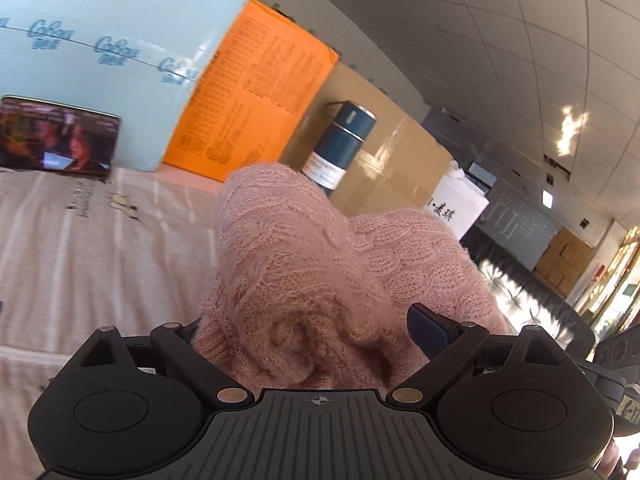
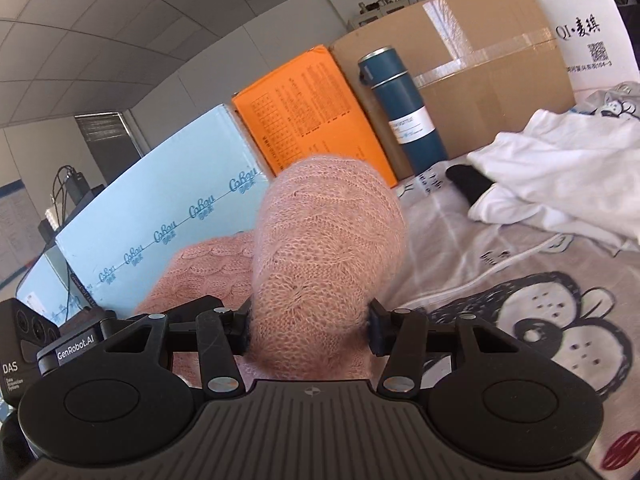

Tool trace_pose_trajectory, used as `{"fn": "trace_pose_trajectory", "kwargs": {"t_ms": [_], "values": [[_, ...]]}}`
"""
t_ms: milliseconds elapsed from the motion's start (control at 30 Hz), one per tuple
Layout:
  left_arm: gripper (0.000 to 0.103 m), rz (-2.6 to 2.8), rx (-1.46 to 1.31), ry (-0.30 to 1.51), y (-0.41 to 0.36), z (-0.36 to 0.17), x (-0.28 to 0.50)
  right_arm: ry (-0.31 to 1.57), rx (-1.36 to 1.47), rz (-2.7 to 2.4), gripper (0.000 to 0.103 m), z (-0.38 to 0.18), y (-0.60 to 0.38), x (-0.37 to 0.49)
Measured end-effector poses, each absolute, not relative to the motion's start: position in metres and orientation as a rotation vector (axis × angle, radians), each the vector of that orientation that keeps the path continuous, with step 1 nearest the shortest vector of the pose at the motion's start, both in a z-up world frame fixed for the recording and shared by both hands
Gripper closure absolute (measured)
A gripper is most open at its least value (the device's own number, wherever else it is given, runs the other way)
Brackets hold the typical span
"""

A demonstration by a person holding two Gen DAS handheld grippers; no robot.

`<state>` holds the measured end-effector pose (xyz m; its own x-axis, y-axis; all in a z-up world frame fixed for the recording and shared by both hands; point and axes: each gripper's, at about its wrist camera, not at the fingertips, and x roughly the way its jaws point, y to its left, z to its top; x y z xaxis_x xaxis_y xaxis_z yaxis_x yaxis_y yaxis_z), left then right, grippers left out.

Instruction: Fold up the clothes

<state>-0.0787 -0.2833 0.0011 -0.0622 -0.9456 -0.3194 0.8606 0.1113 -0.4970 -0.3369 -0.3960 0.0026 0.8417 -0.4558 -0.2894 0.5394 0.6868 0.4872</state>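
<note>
One pink sweater (image 2: 320, 248) hides both tongs' tips — right tongs (image 2: 308, 328) clamp it, left tongs (image 1: 304, 332) apparently too; one bottle (image 2: 404, 112) half-covered.

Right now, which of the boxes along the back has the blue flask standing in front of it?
The brown cardboard box, sealed with clear tape. The blue flask stands against it; the orange box and light-blue box sit further left.

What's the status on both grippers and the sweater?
Left gripper and right gripper both clamped on pink sweater, lifted off sheet. White clothes heaped aside, nothing blocking.
</note>
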Motion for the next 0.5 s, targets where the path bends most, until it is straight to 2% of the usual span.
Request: {"fn": "trace_pose_trajectory", "kwargs": {"t_ms": [333,433,500], "values": [[0.007,-1.622,-0.138,0.492,-0.393,0.020,-0.134,0.021,0.507,-0.757,0.055,0.016,-0.472,-0.388],[0.011,-1.628,-0.158,0.483,-0.420,0.019,-0.145,-0.137,0.470,-0.820,0.054,0.010,-0.490,-0.402],[0.016,-1.634,-0.239,0.542,-0.438,0.014,-0.151,-0.235,0.512,-0.894,0.054,0.000,-0.499,-0.408]]}}
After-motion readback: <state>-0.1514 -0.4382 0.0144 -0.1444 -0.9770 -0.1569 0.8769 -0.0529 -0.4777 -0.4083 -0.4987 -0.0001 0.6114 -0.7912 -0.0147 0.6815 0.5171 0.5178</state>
